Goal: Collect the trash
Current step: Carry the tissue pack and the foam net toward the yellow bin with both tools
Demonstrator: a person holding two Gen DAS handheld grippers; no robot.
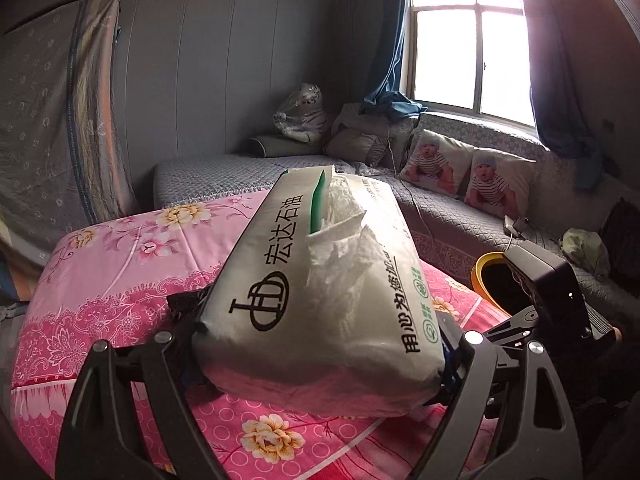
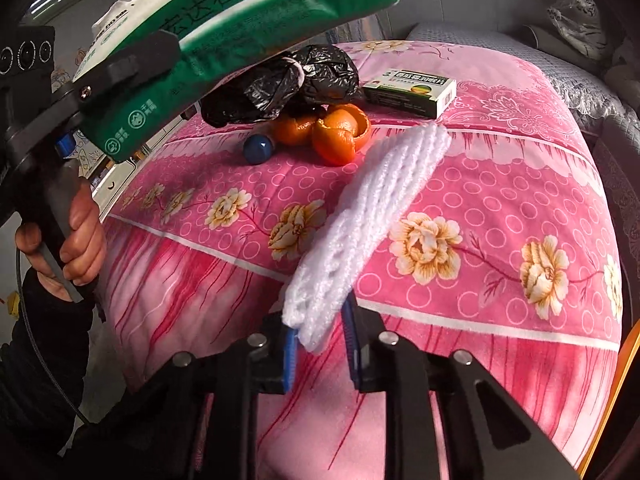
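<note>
Over the pink quilt my left jaws clamp the tissue pack across its near end; it feels soft and light, so it sags. My right jaws pinch the white foam net, flimsy and squashy. A yellow bin waits nearby, contents unseen. Orange peels remain, light and brittle.

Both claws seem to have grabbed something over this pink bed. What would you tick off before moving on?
1. Left gripper shut on tissue pack: ok.
2. Right gripper shut on white foam net: ok.
3. Yellow bin within view: ok; how full, cannot tell.
4. Orange peels, black plastic bag, blue cap collected: not ok, all on the quilt.
5. Medicine box is trash: cannot tell.
</note>
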